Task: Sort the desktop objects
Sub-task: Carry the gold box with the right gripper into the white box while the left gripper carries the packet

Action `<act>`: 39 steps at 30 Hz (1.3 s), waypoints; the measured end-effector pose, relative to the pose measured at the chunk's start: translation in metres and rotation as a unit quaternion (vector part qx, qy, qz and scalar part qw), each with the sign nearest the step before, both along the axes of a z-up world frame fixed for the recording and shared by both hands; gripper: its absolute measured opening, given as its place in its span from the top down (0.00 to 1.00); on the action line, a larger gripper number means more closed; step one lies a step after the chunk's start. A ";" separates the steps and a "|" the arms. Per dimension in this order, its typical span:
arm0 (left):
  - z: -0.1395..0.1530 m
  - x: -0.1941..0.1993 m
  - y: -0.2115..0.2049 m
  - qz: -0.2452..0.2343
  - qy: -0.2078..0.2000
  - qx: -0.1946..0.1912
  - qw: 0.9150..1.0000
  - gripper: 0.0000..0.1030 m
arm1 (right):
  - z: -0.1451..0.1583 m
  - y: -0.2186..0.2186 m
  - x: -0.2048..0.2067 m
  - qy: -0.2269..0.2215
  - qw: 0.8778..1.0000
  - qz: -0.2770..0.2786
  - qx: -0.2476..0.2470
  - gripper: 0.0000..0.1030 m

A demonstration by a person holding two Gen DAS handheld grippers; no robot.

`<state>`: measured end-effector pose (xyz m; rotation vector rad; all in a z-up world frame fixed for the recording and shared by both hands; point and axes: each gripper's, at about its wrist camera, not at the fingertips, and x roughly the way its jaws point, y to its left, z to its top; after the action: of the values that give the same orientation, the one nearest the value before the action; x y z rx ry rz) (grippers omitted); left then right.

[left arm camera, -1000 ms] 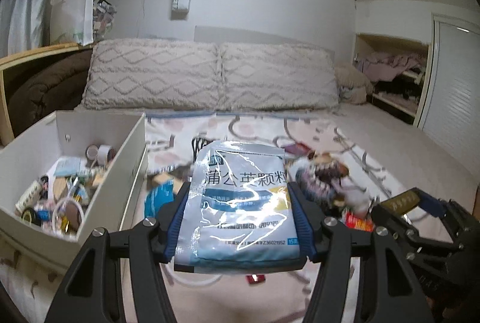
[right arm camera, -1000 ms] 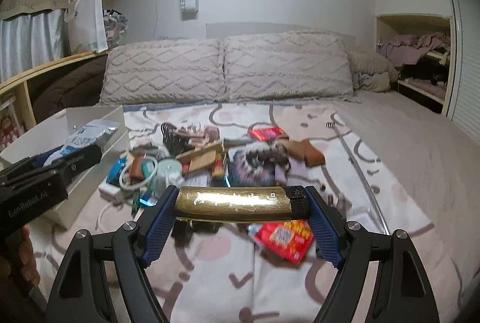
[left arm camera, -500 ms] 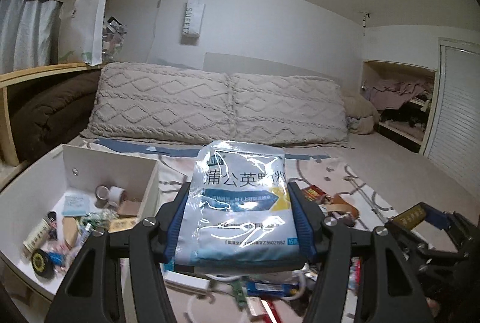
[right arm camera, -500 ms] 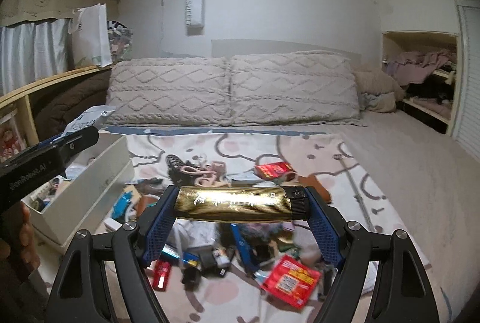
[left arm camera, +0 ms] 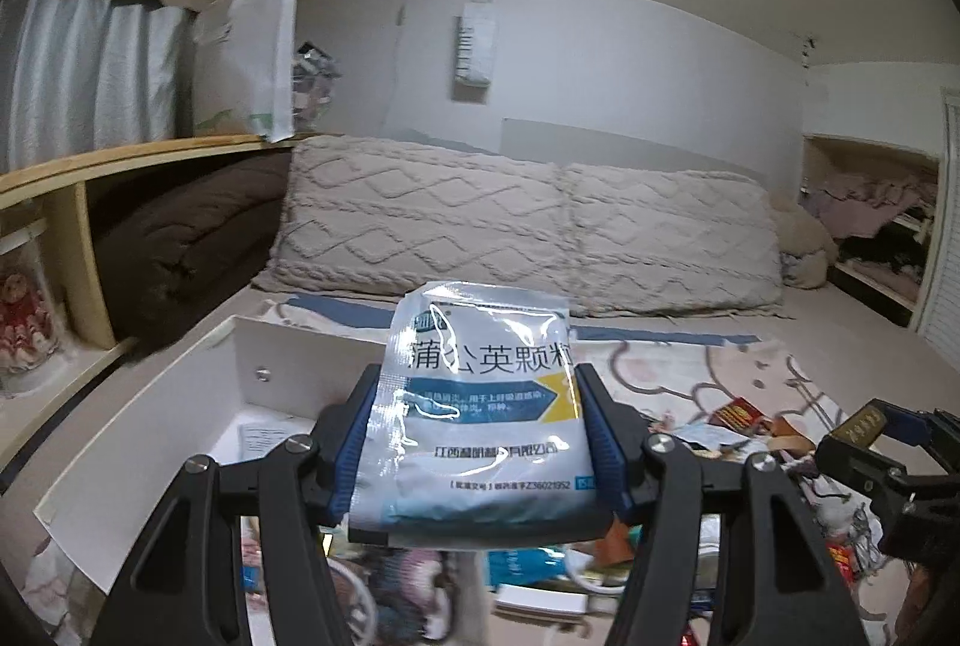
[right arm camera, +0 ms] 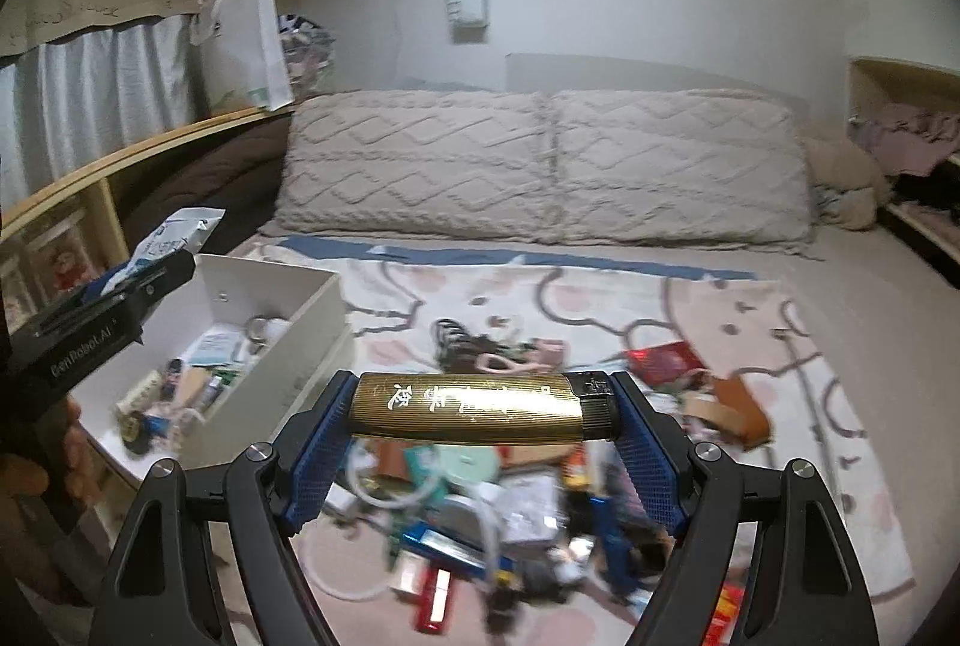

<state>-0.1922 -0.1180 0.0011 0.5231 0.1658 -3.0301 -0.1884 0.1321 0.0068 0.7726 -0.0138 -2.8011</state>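
Two grippers are loaded, each clenched on its own thing above a bed strewn with small clutter. The left gripper (left arm camera: 480, 442) pinches a flat, glossy foil sachet (left arm camera: 480, 406) by its side edges between blue ribbed pads; the sachet is white and pale blue with dark printed characters, creased and shiny, standing upright above the near wall of an open white drawer box (left arm camera: 180, 406). That box has smooth, straight sides and holds tape rolls, small tubes and paper packets. The right gripper (right arm camera: 480, 442) grips a gold lighter (right arm camera: 468, 406) crosswise by its two ends: a long rounded bar, finely ribbed, with white script and a black cap at the right. Beneath it a blurred clutter pile (right arm camera: 480, 514) lies on the patterned bedsheet (right arm camera: 750, 298). Two knit-textured pillows (right arm camera: 540, 166) with diamond ridges stand behind.
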 end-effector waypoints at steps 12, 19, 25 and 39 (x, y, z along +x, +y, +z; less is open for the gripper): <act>-0.017 -0.007 -0.068 0.070 -0.026 -0.004 0.997 0.41 | 0.017 -0.092 -0.041 -0.042 0.996 0.077 -0.003 0.20; -0.024 -0.006 -0.086 0.080 -0.039 -0.016 0.996 0.41 | 0.023 -0.127 -0.065 -0.071 0.993 0.092 0.003 0.20; -0.028 -0.005 -0.102 0.092 -0.049 -0.027 0.994 0.41 | 0.024 -0.157 -0.085 -0.092 0.991 0.100 0.015 0.20; -0.042 -0.011 -0.138 0.102 -0.078 -0.016 0.992 0.41 | 0.022 -0.230 -0.125 -0.132 0.983 0.123 0.033 0.20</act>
<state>-0.2034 -0.2556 -0.0413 0.6926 0.1520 -2.7750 -0.3130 -0.0979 0.0289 1.0769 0.1224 -2.4621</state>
